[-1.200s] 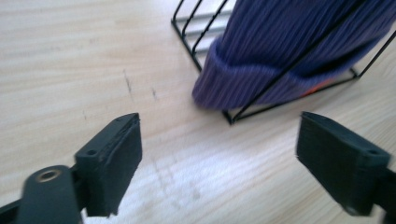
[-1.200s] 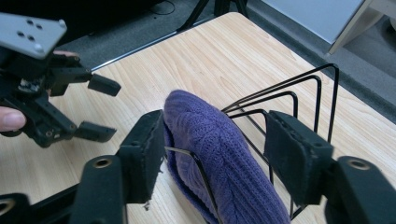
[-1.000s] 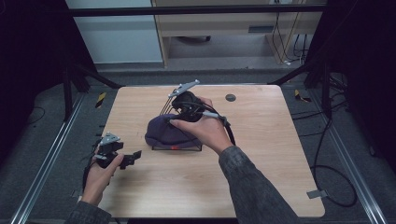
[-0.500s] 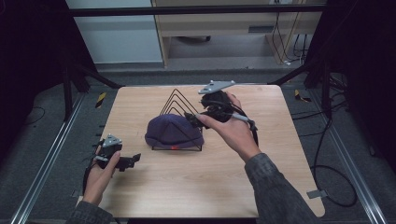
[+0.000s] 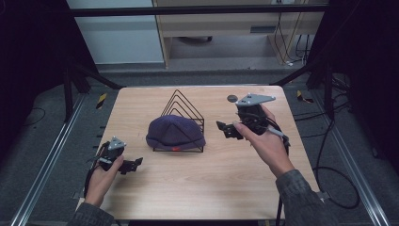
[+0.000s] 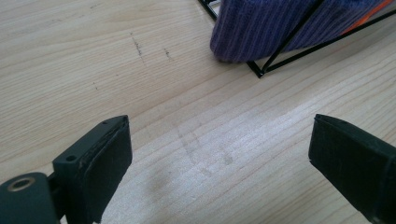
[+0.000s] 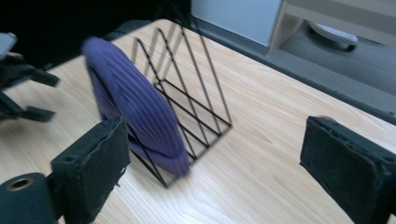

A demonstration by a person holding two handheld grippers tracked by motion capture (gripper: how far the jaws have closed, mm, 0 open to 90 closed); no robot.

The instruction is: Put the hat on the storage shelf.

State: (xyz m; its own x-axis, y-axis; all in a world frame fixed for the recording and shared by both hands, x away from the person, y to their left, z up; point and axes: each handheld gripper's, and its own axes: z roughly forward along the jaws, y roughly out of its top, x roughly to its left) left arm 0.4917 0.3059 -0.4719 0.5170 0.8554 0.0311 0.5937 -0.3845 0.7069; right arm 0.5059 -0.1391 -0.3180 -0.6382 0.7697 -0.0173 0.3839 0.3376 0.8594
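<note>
Right gripper (image 5: 231,129) has drawn back from hat (image 5: 175,133) since a second ago, now right of rack (image 5: 182,123), jaws apart, empty. Hat leans on rack's near wires, draped over front triangle. Left gripper (image 5: 134,164) low, near-left of rack, jaws apart, holding nothing. Judged step: release done, retreat. To do well: keep right gripper clear of rack wires, avoid nudging hat off.

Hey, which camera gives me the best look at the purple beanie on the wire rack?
The high view: the purple beanie shows whole, draped on the front of the black wire rack. The right gripper view shows the beanie from the side, blurred. The left gripper view catches just its lower edge behind rack wires.
</note>
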